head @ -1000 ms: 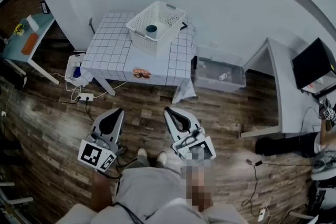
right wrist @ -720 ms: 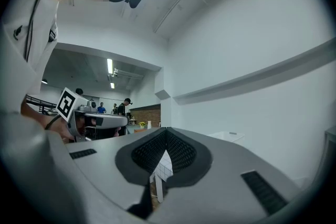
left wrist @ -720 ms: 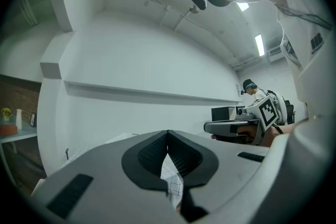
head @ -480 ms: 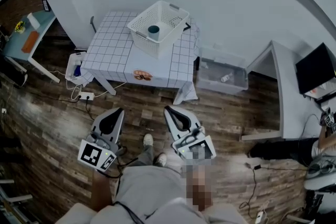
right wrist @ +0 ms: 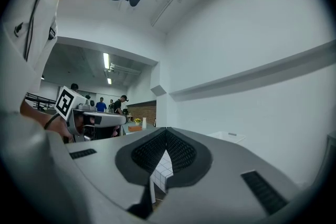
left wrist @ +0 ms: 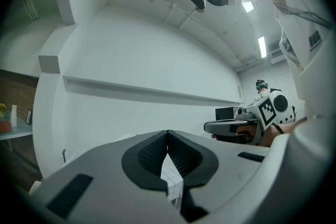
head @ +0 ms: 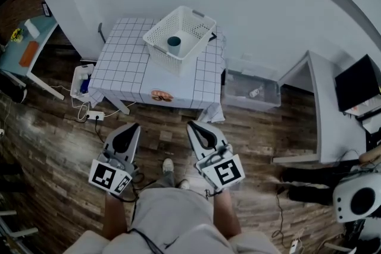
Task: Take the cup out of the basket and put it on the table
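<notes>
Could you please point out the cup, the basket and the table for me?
cup (head: 174, 41): head view, its open top.
basket (head: 161, 23): head view, its left rim.
table (head: 125, 60): head view, bare checked top.

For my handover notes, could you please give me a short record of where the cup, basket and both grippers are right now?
cup: upright inside the basket
basket: on the table, toward its far right part
left gripper: jaws shut, empty, held low, short of the table
right gripper: jaws shut, empty, beside the left gripper
progress: cup not yet taken out
</notes>
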`<state>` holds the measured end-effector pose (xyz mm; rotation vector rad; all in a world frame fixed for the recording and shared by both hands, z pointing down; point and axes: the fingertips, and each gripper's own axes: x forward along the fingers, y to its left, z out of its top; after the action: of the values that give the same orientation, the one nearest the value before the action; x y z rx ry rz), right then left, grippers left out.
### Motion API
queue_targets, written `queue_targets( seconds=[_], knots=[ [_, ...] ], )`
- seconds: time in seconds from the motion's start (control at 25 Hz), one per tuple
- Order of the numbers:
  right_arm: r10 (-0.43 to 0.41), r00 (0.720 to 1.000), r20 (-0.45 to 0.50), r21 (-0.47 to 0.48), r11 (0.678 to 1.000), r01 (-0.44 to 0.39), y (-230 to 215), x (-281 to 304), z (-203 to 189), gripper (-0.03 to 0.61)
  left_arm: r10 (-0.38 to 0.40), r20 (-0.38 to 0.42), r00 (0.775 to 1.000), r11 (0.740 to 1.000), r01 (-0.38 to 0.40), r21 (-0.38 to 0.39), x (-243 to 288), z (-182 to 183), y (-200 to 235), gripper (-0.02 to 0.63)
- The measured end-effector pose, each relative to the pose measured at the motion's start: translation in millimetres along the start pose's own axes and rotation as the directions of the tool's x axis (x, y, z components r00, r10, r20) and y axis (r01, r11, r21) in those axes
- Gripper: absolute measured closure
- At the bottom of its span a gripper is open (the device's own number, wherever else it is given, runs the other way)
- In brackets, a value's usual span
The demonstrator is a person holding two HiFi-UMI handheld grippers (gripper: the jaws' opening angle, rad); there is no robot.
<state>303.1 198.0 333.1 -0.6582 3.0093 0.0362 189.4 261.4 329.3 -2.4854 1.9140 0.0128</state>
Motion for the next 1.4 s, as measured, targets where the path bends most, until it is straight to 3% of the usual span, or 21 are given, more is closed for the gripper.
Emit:
queue_targets(
  seconds=[0.68,1.4],
  knots=[
    [-0.074,0.997,-0.014,-0.015,0.997,0.073,-17,60,-1,0.568,-0.068,-0.003,0.998,0.998,0.067,-0.009,36,-8,61,0.607],
    [-0.049,0.999,-0.020,-0.021,0.999,0.049,-77,116,-3,0.568,-0.039,-0.014,0.999,0.999,0.039,-0.022,101,-11,104,0.607]
  ],
)
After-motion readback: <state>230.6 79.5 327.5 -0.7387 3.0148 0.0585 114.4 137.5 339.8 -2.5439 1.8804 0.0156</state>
